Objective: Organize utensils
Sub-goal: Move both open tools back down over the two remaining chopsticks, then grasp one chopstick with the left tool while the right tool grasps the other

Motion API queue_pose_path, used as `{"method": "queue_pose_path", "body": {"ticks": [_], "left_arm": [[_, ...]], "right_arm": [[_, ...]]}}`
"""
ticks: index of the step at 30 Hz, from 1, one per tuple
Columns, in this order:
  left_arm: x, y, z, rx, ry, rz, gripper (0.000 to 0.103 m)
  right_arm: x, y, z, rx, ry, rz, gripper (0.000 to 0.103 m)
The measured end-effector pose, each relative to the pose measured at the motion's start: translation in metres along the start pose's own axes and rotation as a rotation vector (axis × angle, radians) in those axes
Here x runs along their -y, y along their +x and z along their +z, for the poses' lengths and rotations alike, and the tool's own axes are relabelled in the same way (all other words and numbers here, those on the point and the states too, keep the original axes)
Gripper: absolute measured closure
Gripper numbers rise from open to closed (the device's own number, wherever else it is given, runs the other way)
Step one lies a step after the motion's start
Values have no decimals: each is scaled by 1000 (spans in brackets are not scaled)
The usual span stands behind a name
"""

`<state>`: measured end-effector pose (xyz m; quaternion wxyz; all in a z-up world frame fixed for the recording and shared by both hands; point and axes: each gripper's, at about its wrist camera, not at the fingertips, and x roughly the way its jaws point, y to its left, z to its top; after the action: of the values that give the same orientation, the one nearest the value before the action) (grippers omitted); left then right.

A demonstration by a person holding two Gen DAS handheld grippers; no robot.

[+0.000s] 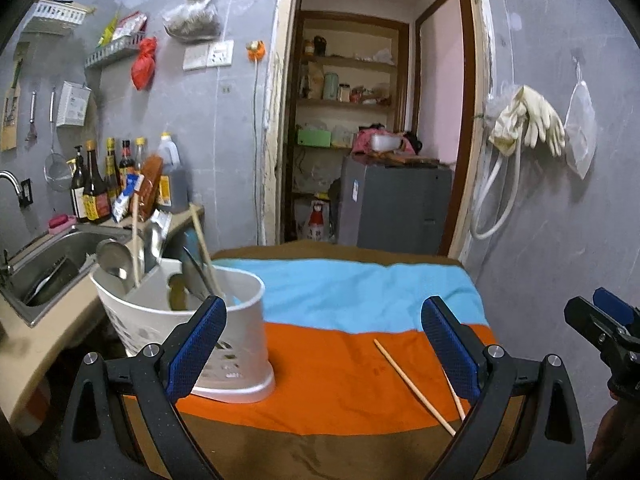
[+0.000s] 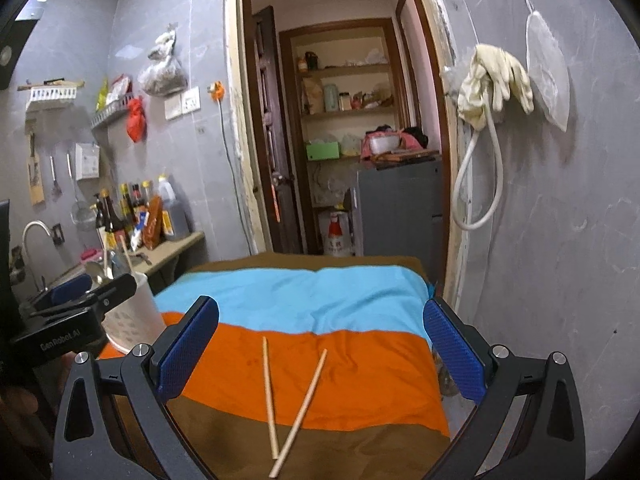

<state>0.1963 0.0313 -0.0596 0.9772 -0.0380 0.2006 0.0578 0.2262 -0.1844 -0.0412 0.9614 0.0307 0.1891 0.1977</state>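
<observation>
A white utensil holder (image 1: pixel 180 320) stands on the left of the cloth-covered table (image 1: pixel 340 360) and holds a ladle, a spoon and wooden chopsticks. It also shows in the right wrist view (image 2: pixel 132 316). Two loose wooden chopsticks (image 2: pixel 269 396) (image 2: pixel 300 408) lie on the orange stripe; in the left wrist view they (image 1: pixel 414 386) lie to the right. My left gripper (image 1: pixel 324 344) is open and empty beside the holder. My right gripper (image 2: pixel 320 348) is open and empty above the chopsticks.
A steel sink (image 1: pixel 52 260) and a counter with sauce bottles (image 1: pixel 96 184) lie to the left. A grey wall with hanging gloves (image 1: pixel 528 120) is close on the right. An open doorway (image 1: pixel 372 120) with shelves and a grey cabinet is behind the table.
</observation>
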Motion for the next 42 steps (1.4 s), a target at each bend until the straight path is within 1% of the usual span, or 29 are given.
{"method": "queue_pose_path", "body": {"ticks": [2,6,7,9,11,13,15,17,18,20,21,22,23,24,25,26,30,32,33,35,39,41,42], "left_arm": [[4,9,-6,-25,10,-1,7],[11,36,-17,-116,33,-31,7],[12,41,-20,-138,37,-39,7],[15,54,-24,-183,42,-55,7],[18,65,-28,-221,44,-65,7],[19,75,-32,-253,44,-69,7],[19,86,-36,-284,43,-76,7],[20,92,-37,-307,39,-82,8],[20,96,-39,-320,35,-88,8],[21,103,-42,-339,25,-103,9],[22,105,-43,-347,20,-112,9],[22,109,-44,-359,14,-127,13],[23,112,-45,-374,8,-146,19],[24,114,-45,-386,4,-157,23],[25,117,-46,-402,1,-171,29],[27,120,-47,-417,-2,-182,34],[33,129,-51,-470,-5,-229,47],[37,133,-52,-498,-11,-253,56],[39,136,-54,-514,-15,-264,58],[41,141,-56,-543,-28,-272,67],[43,147,-55,-573,-33,-271,73],[44,149,-55,-580,-31,-272,79],[43,150,-55,-588,-33,-274,80]], "right_arm": [[6,10,-4,-24,4,11,0],[16,35,-11,-88,24,36,0],[19,41,-13,-107,30,47,1],[22,53,-18,-145,35,70,7],[25,65,-23,-194,37,87,23],[29,75,-28,-235,47,101,31],[33,84,-33,-275,56,117,37],[35,93,-37,-311,60,125,50],[37,97,-39,-332,66,133,52],[39,104,-44,-364,76,150,60],[39,107,-46,-381,75,159,62],[38,109,-48,-397,74,170,65],[38,111,-50,-409,72,179,69],[37,113,-52,-423,70,187,70],[36,114,-54,-433,70,195,72],[36,116,-56,-443,69,201,73],[36,119,-61,-474,72,224,76],[35,120,-62,-485,71,230,77],[35,121,-63,-491,71,234,77],[34,122,-66,-505,70,239,78],[33,125,-67,-522,70,248,80],[33,126,-69,-534,72,252,81],[33,126,-69,-538,72,253,81]]}}
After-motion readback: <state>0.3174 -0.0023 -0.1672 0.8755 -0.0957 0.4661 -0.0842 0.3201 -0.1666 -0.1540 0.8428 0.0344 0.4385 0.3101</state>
